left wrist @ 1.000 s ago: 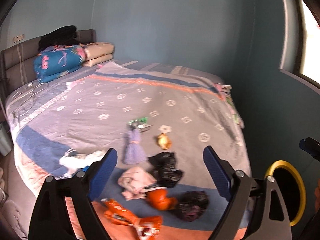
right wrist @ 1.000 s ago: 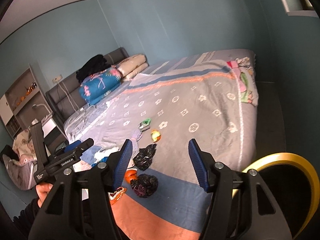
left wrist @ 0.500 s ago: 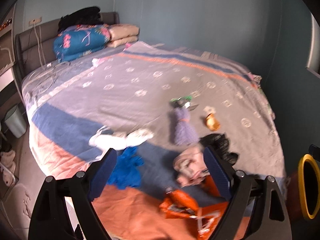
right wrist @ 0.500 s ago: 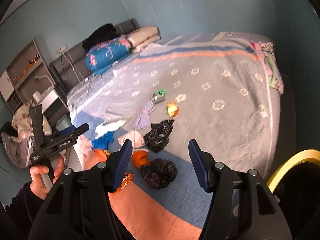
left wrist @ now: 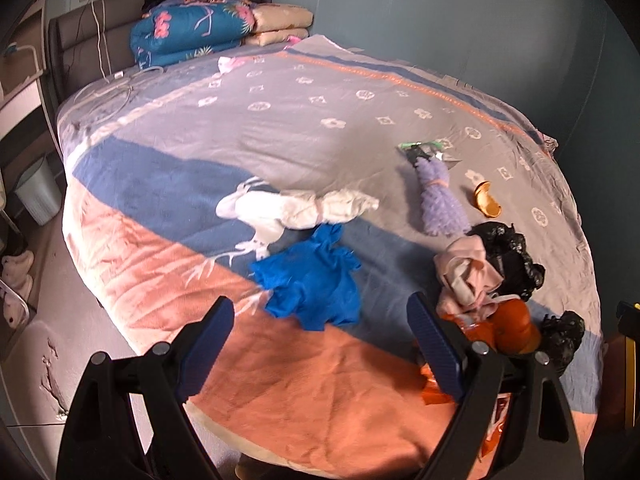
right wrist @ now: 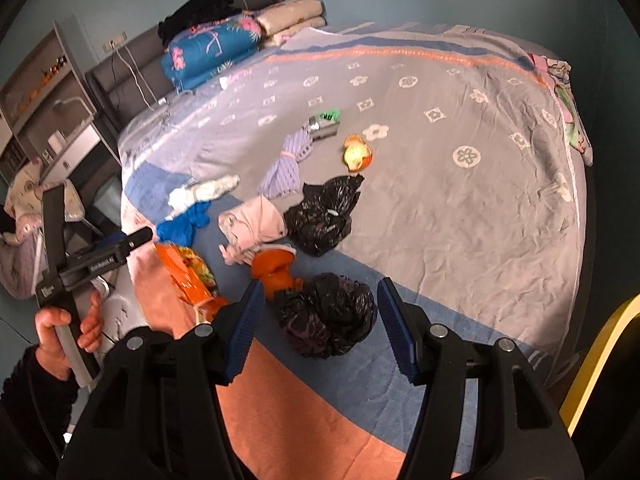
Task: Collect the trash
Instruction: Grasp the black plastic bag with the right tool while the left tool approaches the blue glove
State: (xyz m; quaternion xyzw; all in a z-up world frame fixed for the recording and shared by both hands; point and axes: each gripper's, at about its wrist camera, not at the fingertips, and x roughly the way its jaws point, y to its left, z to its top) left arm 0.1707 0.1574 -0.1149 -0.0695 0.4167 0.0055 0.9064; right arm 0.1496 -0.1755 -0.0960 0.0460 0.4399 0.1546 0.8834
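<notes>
Trash and clothes lie scattered on the near part of a bed [left wrist: 320, 92]. My left gripper [left wrist: 320, 340] is open and hovers over the orange end of the cover, with a blue glove [left wrist: 312, 280] just beyond its fingers. Past it lie a white cloth [left wrist: 296, 208], a purple fuzzy sock [left wrist: 440, 200], a peel [left wrist: 486, 202] and a green wrapper [left wrist: 424, 146]. My right gripper [right wrist: 320, 320] is open above a crumpled black bag [right wrist: 328, 320], apart from it. A second black bag [right wrist: 324, 216], an orange lump [right wrist: 274, 268] and an orange snack bag [right wrist: 188, 272] lie close by.
A pink cloth [right wrist: 252, 224] lies among the litter. Folded quilts [left wrist: 192, 28] are stacked at the headboard. A yellow-rimmed bin [right wrist: 600, 360] stands at the bed's right corner, a small white bin [left wrist: 38, 196] on the floor to the left. A hand [right wrist: 60, 320] holds the left gripper's handle.
Both grippers have come down and closer to the bed's near end. The left view swung left, bringing the blue glove before its fingers. The black bag now sits between the right fingers in view.
</notes>
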